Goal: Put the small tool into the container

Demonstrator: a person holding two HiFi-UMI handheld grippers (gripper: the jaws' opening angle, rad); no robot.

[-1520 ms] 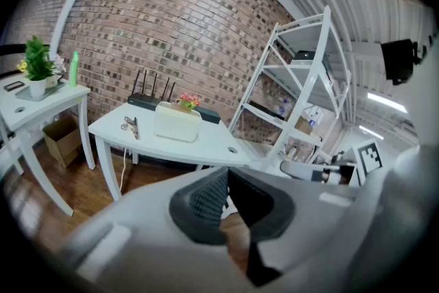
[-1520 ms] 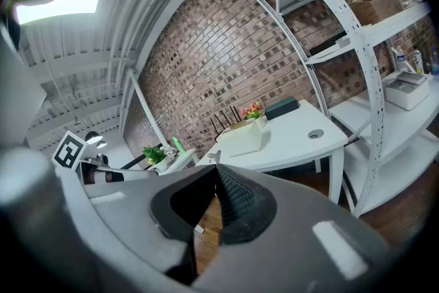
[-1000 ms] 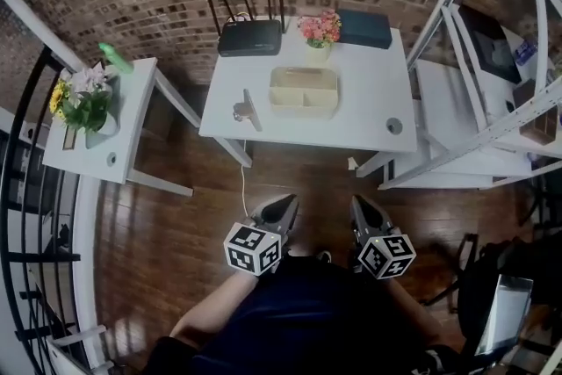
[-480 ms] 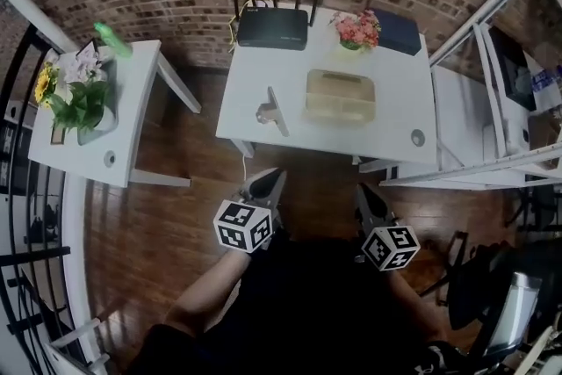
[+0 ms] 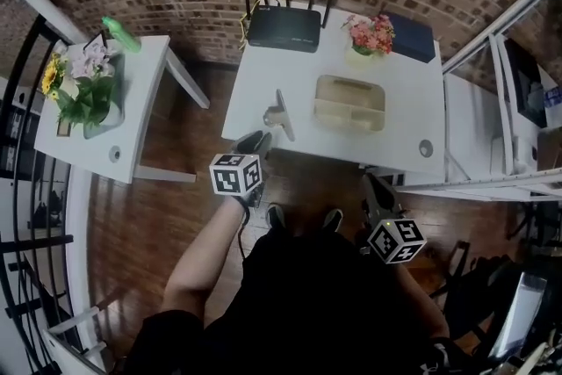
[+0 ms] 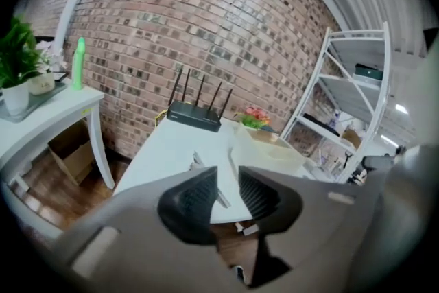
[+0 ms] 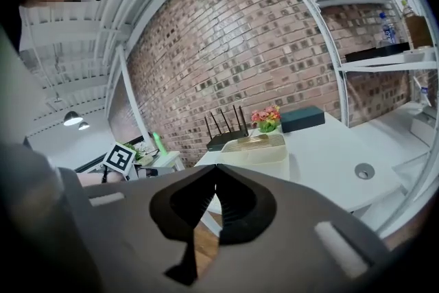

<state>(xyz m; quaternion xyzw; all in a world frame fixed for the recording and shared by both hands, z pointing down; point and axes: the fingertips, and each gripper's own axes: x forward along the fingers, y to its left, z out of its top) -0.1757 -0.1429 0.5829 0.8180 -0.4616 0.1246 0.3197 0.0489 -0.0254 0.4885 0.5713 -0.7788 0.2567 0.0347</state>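
The left gripper [image 5: 253,142] hovers at the table's [image 5: 413,101] near edge, on the far side of the small tool [image 5: 280,113] from the container [image 5: 349,104]. Its jaws are opening, with nothing between them yet. The tool lies flat on the tabletop just left of the container, not touching it and close to the table's near edge.

The main risk, as I judge it, is that the parting jaws arrive low and nudge the tool instead of straddling it. Sitting that near the edge, it could slide off onto the floor. A grip far from its middle could also let the long bar swing down and knock the container's wall on the way over. The container looks light and divided into compartments, so a long piece could bridge the divider or tip out over the rim.

The tool's long axis runs from the near edge toward the router [image 5: 283,28]. The near end leans slightly toward the container's side, and a thicker grey part juts out on the side away from the container. I cannot tell which end is the working end.

The right gripper [image 5: 376,189] hangs below the container, off the table, its jaws together and empty.
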